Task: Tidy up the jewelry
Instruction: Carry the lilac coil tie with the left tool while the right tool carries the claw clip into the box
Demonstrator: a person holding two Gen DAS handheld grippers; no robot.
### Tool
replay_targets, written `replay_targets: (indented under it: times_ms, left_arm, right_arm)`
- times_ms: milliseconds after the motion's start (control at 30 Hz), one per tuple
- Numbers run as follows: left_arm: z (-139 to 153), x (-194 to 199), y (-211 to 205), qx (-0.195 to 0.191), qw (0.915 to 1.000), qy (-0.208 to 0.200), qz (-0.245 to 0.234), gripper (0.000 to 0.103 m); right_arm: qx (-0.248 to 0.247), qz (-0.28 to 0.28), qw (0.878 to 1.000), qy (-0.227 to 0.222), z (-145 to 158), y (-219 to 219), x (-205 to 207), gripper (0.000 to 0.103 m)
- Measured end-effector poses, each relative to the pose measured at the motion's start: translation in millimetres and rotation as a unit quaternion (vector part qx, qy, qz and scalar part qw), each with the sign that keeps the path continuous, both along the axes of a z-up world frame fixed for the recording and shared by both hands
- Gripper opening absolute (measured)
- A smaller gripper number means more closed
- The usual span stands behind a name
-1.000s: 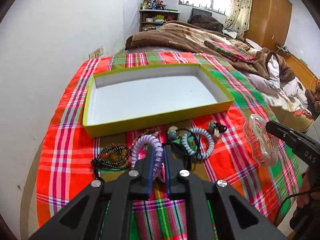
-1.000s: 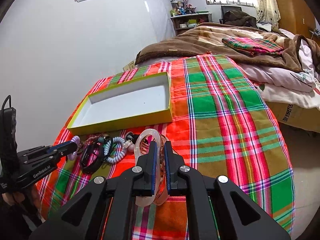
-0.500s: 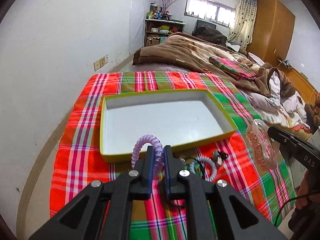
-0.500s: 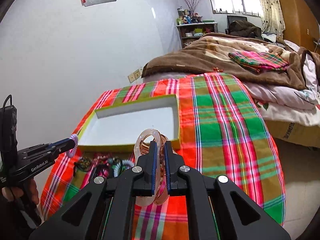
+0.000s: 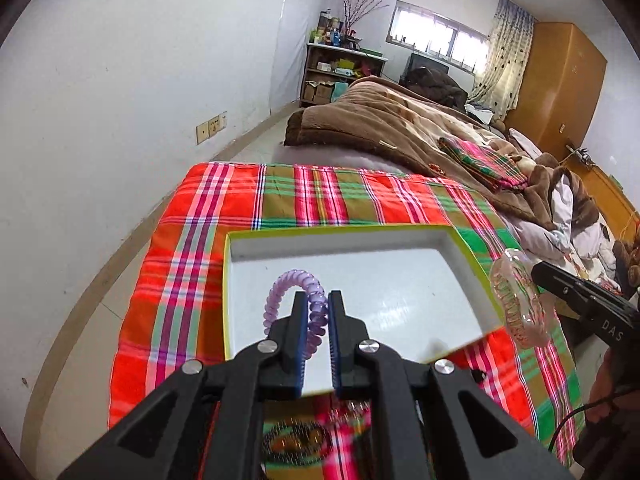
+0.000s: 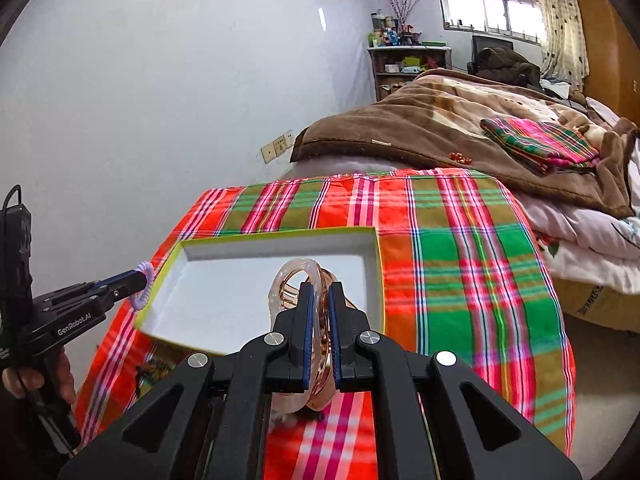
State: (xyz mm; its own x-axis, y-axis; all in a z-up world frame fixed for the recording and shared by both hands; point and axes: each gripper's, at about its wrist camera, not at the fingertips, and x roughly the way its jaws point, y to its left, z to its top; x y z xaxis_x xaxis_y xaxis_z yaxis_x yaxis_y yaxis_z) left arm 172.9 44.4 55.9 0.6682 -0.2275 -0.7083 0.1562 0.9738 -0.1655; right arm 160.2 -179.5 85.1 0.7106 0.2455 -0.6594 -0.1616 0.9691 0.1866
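A red, green and pink plaid cloth (image 6: pixel 460 264) is covering the work surface at the foot of a bed, and on it is lying a shallow rectangular cardboard tray, white inside with a yellow-green rim (image 5: pixel 226 280), its long axis running left to right across both views and its white floor showing nothing in it.

Both tools are hanging above that tray with something in their jaws. The left gripper (image 5: pixel 318 320) is clenching a lilac spiral coil hair tie (image 5: pixel 290 280), the loop arching up and to the left of the blue pads; in the right wrist view it is sitting over the tray's left rim. The right gripper (image 6: pixel 319 312) is clamping a translucent pink plastic hair claw clip (image 6: pixel 294 280), its curved body standing upright between the fingers; in the left wrist view the clip is hovering at the tray's right rim.

The tray is lying directly ahead of and below both pairs of fingers, so the release appears to turn on lowering and opening. The left tool seems the better placed, with white floor under its tips. More jewelry (image 5: pixel 296 442), blurred, is lying on the cloth just this side of the tray.
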Motion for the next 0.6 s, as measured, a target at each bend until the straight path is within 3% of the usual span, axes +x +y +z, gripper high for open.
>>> replay_targets:
  times_ms: [333, 600]
  left_arm:
    - [-20, 41, 8, -0.009, 0.9998, 0.015, 0.005, 0.01]
    - [-36, 59, 7, -0.001, 0.9995, 0.031, 0.006, 0.01]
  right_arm:
    - [-0.026, -0.001, 0.999, 0.027, -25, 12, 59, 0.007]
    - [-0.036, -0.005, 0.999, 0.038, -39, 15, 83, 0.007]
